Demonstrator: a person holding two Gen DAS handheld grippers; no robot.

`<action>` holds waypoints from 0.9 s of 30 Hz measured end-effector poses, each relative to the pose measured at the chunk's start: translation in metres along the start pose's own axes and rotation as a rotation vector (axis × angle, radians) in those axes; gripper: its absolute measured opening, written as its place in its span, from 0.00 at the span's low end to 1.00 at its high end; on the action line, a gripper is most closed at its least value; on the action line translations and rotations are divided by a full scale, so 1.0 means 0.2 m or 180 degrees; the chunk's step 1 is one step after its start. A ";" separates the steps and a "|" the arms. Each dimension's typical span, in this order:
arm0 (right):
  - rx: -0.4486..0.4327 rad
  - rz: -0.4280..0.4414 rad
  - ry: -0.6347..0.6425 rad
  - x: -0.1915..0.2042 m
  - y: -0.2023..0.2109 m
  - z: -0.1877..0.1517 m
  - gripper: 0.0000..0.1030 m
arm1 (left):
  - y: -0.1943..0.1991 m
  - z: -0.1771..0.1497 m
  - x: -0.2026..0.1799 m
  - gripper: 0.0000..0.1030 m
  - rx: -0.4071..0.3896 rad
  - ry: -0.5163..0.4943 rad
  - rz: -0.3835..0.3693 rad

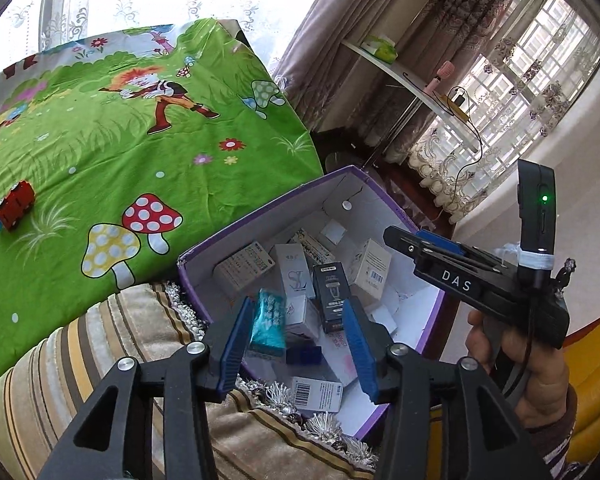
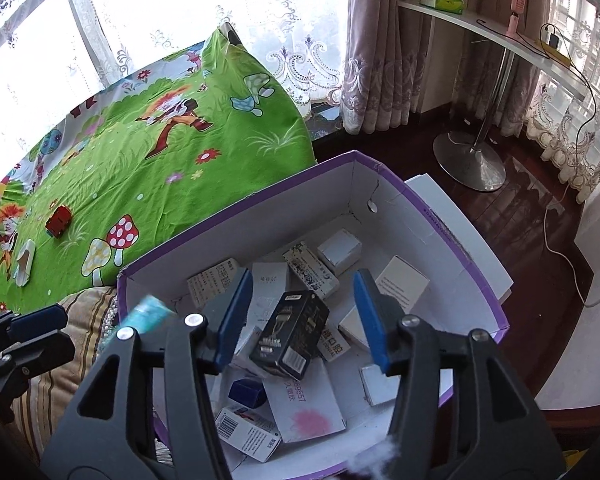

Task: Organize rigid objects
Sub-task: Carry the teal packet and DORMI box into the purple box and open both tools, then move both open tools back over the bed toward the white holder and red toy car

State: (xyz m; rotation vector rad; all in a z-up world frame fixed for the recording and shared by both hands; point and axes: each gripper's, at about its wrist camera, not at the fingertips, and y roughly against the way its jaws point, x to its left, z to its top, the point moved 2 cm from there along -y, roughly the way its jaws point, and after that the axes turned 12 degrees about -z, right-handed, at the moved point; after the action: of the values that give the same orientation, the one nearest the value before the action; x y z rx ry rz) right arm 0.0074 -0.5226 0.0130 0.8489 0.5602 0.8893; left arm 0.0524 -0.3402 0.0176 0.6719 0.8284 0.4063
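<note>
A purple-rimmed cardboard box [image 2: 440,216] with a white interior sits beside a table draped in a green cartoon-print cloth [image 1: 112,152], its near side against a striped, fringed cushion [image 1: 100,344]. Inside lies a jumble of small cartons: a black razor box [image 2: 290,332] tilted on top of the heap, a tall white carton marked "SL" [image 1: 296,272], several plain white boxes including one cube [image 2: 340,250] near the far wall, a small dark blue box [image 2: 246,392], a flat white pack with a pink blot [image 2: 304,408] and a barcoded white carton [image 2: 248,434] at the near wall.

The left gripper [image 1: 300,340] hovers over the near end of the box with its blue-padded jaws spread; a teal packet [image 1: 266,320] with white dots stands tilted just beside the left pad, and it cannot be told from either view whether pad and packet touch. The right gripper [image 2: 304,316] hangs above the middle of the box, its jaws spread wide and empty on either side of the razor box below. The hand [image 1: 536,360] holding it shows in the left wrist view.

Out on the cloth, well apart from the box, stand a red toy vehicle [image 1: 14,204] and a white carton [image 2: 24,262]
</note>
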 end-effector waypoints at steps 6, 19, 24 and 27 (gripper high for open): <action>-0.0001 0.0021 0.0015 0.01 0.01 0.00 0.57 | 0.02 -0.01 0.04 0.48 -0.0023 0.0099 -0.0014; 0.0003 0.0146 0.0214 0.15 0.05 -0.01 0.60 | 0.14 -0.03 0.18 0.48 -0.0149 0.0373 0.0029; -0.0014 0.0230 0.0372 0.27 0.08 -0.01 0.61 | 0.24 -0.05 0.31 0.48 -0.0253 0.0575 0.0097; -0.0031 0.0293 0.0497 0.37 0.11 -0.01 0.61 | 0.32 -0.07 0.42 0.48 -0.0334 0.0703 0.0174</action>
State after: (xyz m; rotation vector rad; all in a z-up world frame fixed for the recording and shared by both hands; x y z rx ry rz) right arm 0.0353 -0.4526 0.0235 0.8057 0.6558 1.0477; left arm 0.0888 -0.2402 0.0104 0.5593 0.9918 0.5768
